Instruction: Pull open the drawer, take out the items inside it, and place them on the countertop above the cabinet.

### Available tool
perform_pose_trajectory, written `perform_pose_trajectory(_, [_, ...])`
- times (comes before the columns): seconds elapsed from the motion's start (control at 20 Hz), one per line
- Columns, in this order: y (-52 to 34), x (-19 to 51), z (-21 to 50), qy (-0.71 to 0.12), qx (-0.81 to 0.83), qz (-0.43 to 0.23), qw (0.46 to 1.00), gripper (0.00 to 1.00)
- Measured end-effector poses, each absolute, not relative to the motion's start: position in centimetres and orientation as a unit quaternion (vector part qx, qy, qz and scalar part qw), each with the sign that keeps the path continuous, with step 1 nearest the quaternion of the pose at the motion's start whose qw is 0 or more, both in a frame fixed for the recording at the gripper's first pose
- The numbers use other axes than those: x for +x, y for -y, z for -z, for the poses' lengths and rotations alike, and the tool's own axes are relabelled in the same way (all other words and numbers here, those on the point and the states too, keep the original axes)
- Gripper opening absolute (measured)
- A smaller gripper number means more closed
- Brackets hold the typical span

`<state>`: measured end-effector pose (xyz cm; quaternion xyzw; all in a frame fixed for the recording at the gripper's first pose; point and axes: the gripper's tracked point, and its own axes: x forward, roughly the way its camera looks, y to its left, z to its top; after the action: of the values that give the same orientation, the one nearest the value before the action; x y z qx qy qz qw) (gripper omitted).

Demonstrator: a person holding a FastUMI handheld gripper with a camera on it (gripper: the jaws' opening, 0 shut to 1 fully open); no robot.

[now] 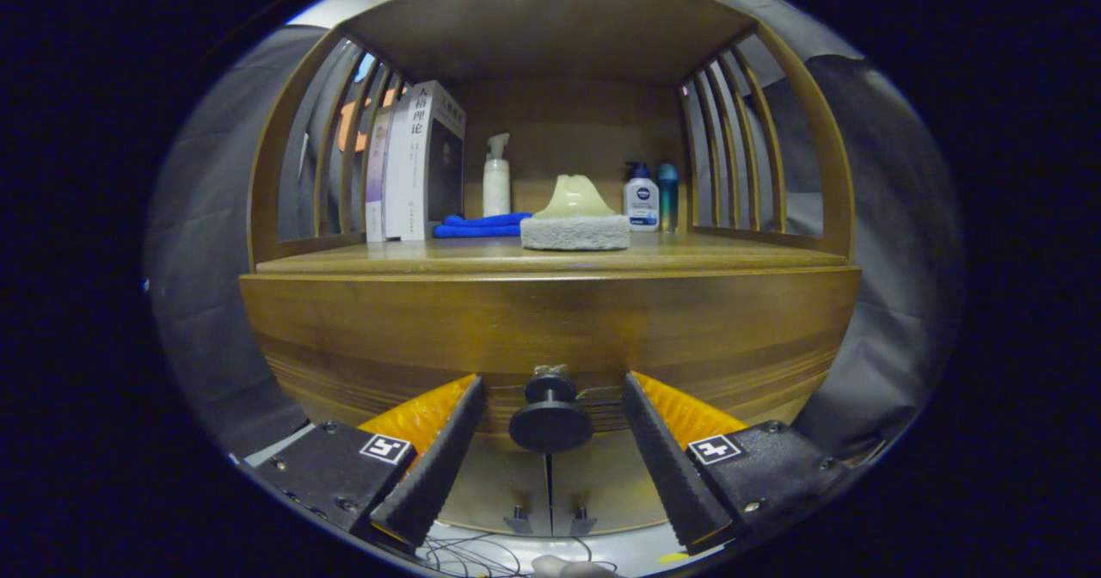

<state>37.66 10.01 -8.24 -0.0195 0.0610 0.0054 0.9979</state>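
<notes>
1. While the gripper [550,453] faces the cabinet front, its jaws stand spread apart, one to each side of the drawer knob [550,419], with a gap on both sides and touching nothing.
2. Gripper view, near field: the knob is a dark round disc on a short neck, set in the middle of the wooden drawer front [550,337], between the jaws and level with their tips. It looks rigid and smooth; a pinch across the neck behind the disc would likely hold better than one on the rim, which could slip.
3. The drawer appears shut, so its contents are hidden and their weight or fragility cannot be judged. A solid wooden drawer will probably need a steady, straight pull.
4. Gripper view, far field: the worktop [731,255] lies above the drawer and carries books [417,165], a blue cloth [482,225], a white spray bottle [496,178], a pale figure on a grey sponge base [575,217], and two small bottles [651,199].
5. Free wood shows at the worktop's front edge for setting items down.
</notes>
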Motion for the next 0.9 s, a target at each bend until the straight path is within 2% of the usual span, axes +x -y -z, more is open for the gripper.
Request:
perform_pose_trajectory(0.4, [-10.1,37.8,8.4,-0.064,-0.017,0.000,0.998,1.00])
perform_pose_trajectory(0.65, [-10.1,37.5,8.4,-0.103,-0.024,-0.001,0.994,1.00])
perform_pose_trajectory(0.9, [-8.9,34.0,7.6,-0.133,-0.017,-0.027,0.991,1.00])
